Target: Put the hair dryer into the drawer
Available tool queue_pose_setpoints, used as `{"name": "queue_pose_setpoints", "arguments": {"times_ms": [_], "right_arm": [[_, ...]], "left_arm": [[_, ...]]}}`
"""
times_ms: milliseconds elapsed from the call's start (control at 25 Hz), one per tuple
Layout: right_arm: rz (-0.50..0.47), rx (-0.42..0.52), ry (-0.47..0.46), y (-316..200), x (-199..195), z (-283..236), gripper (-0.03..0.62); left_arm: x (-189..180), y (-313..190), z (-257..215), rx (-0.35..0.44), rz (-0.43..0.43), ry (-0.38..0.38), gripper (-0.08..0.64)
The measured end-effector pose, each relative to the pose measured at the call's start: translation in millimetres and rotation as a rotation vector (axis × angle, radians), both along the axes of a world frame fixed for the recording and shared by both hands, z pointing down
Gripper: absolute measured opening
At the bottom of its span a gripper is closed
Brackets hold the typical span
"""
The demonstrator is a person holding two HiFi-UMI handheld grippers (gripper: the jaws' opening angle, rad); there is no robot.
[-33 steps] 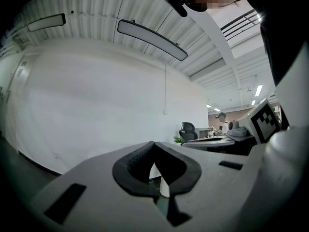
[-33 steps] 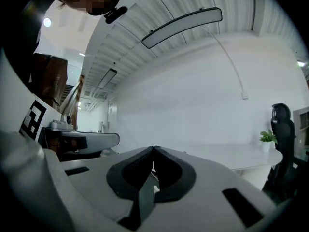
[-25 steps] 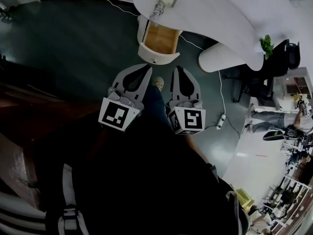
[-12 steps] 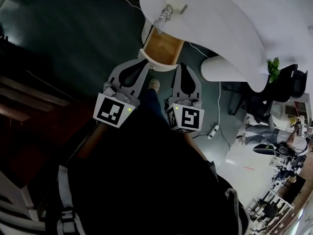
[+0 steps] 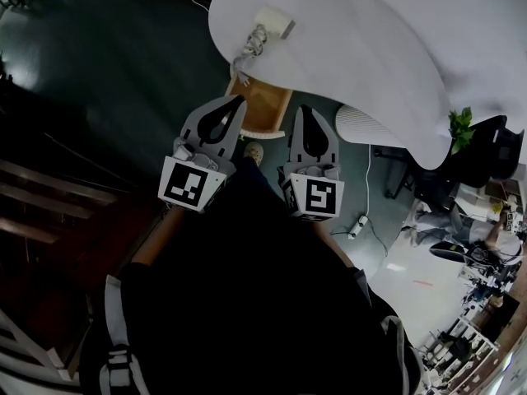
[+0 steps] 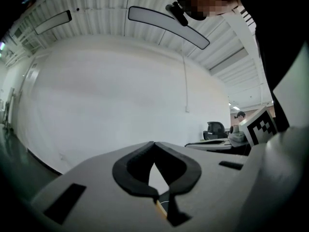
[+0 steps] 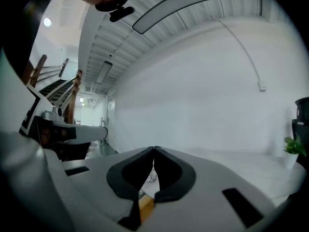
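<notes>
The person is standing in front of a curved white bench (image 5: 354, 48) and holding both claws out level ahead, side by side, probably to have them ready for the pick-up. The left claw (image 5: 239, 99) is pressed fully together with nothing in it; its own view shows the dark pads meeting at the tips over bare white surface. The right claw (image 5: 303, 108) is likewise closed and empty, its tips touching in its own view. The hair dryer (image 5: 277, 21), a small pale shape, is lying on the bench near the edge, well ahead of both claws, with its cord (image 5: 250, 44) trailing in a loose coil toward the edge. The drawer (image 5: 268, 109) is hanging open under that edge, its wooden inside showing, directly below the dryer, so the drop looks short once the dryer is lifted. The left claw's tip is overlapping the drawer's left side in the head view, while the right claw is pointing just beside the drawer's right side. A shoe (image 5: 254, 151) is showing between the two claws on the dark floor (image 5: 123, 56). By my reading the task is only at its start: the dryer is untouched, and either claw would need to spread before closing on it, taking care that the cord does not snag on the bench edge.
</notes>
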State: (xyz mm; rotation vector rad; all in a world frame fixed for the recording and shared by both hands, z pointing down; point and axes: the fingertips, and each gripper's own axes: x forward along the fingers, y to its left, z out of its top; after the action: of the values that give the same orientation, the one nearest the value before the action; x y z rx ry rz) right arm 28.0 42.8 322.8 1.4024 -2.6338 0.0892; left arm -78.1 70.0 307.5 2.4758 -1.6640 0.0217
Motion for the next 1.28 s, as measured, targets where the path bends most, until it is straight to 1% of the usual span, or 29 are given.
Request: {"name": "queue_pose_setpoints", "arguments": {"times_ms": [160,400,520,640,800,840,960,1080,1200,1280], "right_arm": [[-0.022,-0.006,-0.007,-28,8,0,0.023],[-0.049,-0.002,-0.028,-68,33,4,0.023],[-0.053,-0.008,-0.03,-76,36,7,0.023],[-0.049,-0.012,-0.034,-83,36,8,0.023],[-0.042,-0.022,-0.033,-92,33,9,0.023],[-0.036,-0.025,-0.034,-94,32,9,0.023],[-0.013,-0.041,-0.029,-99,28,10,0.023],[0.004,-0.047,-0.031,-107,27,11,0.023],[0.023,-0.055,-0.036,-116,26,15,0.023],[0.03,-0.062,-0.036,-119,22,20,0.023]], "left_arm": [[13,-31,-2,0.002,-0.001,-0.009,0.008],[40,-72,2,0.002,-0.007,-0.044,0.008],[42,-85,5,0.0,-0.019,-0.073,0.008],[40,-100,4,0.029,-0.023,-0.093,0.009],[36,-116,11,-0.017,-0.01,-0.095,0.014],[36,-121,11,-0.01,0.002,-0.1,0.022],[31,-133,12,-0.008,0.039,-0.098,0.085],[30,-148,15,-0.016,0.061,-0.103,0.094],[27,-160,26,-0.039,0.078,-0.11,0.139],[21,-166,37,-0.063,0.086,-0.12,0.151]]}}
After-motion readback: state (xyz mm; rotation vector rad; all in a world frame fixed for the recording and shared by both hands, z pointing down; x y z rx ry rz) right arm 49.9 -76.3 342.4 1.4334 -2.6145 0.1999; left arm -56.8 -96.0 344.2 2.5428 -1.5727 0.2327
